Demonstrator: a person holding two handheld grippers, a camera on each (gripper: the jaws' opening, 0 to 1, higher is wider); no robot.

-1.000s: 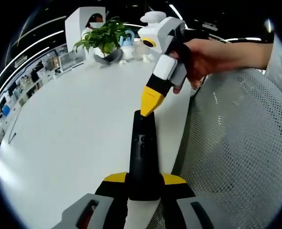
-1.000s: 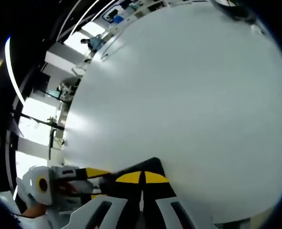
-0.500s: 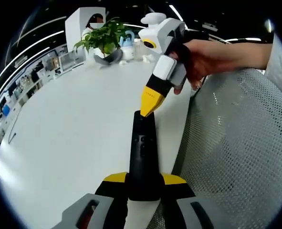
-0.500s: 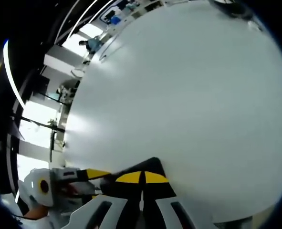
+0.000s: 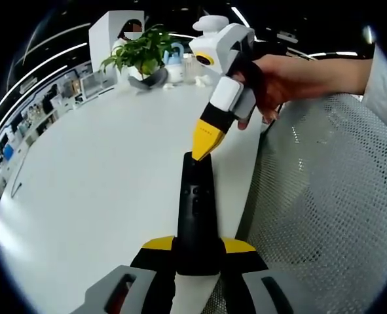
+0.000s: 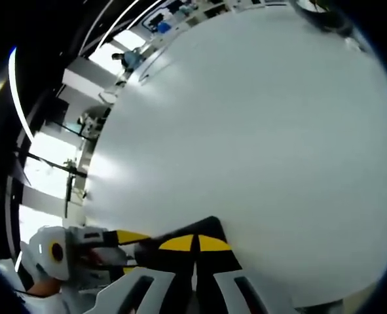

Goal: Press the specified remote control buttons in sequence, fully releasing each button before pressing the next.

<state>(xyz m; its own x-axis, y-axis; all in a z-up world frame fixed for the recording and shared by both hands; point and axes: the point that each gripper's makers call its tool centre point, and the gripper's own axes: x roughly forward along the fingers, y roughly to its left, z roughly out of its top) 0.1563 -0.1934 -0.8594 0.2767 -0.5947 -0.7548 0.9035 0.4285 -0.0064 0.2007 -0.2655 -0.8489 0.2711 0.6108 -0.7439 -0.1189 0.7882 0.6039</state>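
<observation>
In the left gripper view a slim black remote control [image 5: 196, 216] points away from me, its near end clamped between the yellow-tipped jaws of my left gripper [image 5: 198, 252]. My right gripper [image 5: 205, 147], held by a person's hand [image 5: 291, 75], comes down from the upper right with its yellow jaws together and its tip on the remote's far end. In the right gripper view my right gripper [image 6: 194, 244] shows shut yellow tips resting on the dark remote [image 6: 203, 229], and the left gripper [image 6: 124, 239] enters from the lower left.
A wide white table [image 5: 108, 170] spreads to the left. At its far end stand a potted plant [image 5: 144, 49], a small blue bottle [image 5: 175, 62] and a grey object [image 5: 148, 78]. A grey mesh chair back [image 5: 324, 196] is on the right.
</observation>
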